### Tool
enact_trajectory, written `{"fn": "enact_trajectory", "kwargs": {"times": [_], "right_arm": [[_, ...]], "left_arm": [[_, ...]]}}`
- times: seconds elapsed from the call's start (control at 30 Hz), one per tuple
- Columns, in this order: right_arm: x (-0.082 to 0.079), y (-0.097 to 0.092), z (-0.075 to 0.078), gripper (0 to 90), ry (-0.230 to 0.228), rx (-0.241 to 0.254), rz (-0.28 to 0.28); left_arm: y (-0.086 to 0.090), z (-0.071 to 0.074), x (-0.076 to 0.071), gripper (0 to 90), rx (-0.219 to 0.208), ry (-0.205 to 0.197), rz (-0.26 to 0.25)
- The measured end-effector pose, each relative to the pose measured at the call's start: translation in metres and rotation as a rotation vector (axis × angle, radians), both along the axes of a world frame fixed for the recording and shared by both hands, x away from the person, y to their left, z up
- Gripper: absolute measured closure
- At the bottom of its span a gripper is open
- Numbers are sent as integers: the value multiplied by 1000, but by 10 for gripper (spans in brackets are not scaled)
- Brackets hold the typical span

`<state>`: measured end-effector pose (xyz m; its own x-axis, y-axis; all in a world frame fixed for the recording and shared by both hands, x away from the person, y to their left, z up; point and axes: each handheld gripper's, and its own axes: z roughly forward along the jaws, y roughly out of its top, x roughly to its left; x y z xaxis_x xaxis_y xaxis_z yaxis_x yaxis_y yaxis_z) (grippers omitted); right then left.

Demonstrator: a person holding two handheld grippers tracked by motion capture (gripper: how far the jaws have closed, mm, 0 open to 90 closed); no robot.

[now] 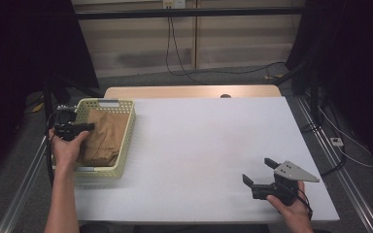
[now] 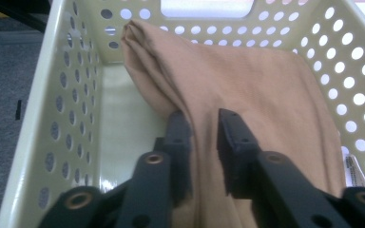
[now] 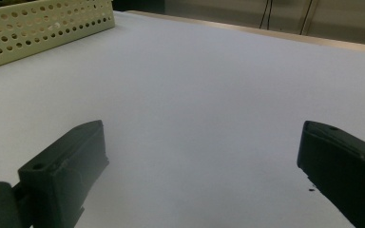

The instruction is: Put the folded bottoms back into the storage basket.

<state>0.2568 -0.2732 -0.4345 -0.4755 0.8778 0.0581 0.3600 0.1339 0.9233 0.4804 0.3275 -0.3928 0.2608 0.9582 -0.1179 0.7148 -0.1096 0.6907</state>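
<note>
L gripper (image 2: 204,128) clenched on folded tan cloth (image 2: 247,90) in perforated cream plastic basket (image 2: 43,142); R gripper (image 3: 199,166) released over white tabletop (image 3: 209,76).

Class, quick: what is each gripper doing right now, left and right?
Left gripper: shut on a fold of the tan cloth inside the basket.
Right gripper: open, holding nothing, over the white table.

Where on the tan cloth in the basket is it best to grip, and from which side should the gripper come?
Probably the raised fold ridge of the tan cloth, from above through the open top of the basket. The walls block any side approach, and the ridge stands proud enough to pinch. The left gripper already straddles it, jaws nearly closed on the fabric.
</note>
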Motion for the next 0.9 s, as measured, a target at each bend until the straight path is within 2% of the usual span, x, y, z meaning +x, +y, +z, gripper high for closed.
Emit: {"fn": "enact_trajectory", "kwargs": {"times": [0.07, 0.17, 0.53, 0.63, 0.73, 0.9], "right_arm": [[0, 0, 0, 26, -1, -1, -1], [0, 0, 0, 26, -2, -2, 0], [0, 0, 0, 26, 0, 0, 3], [0, 0, 0, 26, -2, -1, 3], [0, 0, 0, 26, 0, 1, 5], [-1, 0, 0, 26, -4, -1, 6]], "left_arm": [[0, -1, 0, 711, 0, 2, 3], [0, -1, 1, 624, -3, 10, 10], [-1, -1, 1, 497, -1, 17, 5], [0, -1, 1, 452, -12, 24, 12], [1, 0, 1, 370, -30, 21, 34], [3, 1, 1, 254, -42, 28, 36]]}}
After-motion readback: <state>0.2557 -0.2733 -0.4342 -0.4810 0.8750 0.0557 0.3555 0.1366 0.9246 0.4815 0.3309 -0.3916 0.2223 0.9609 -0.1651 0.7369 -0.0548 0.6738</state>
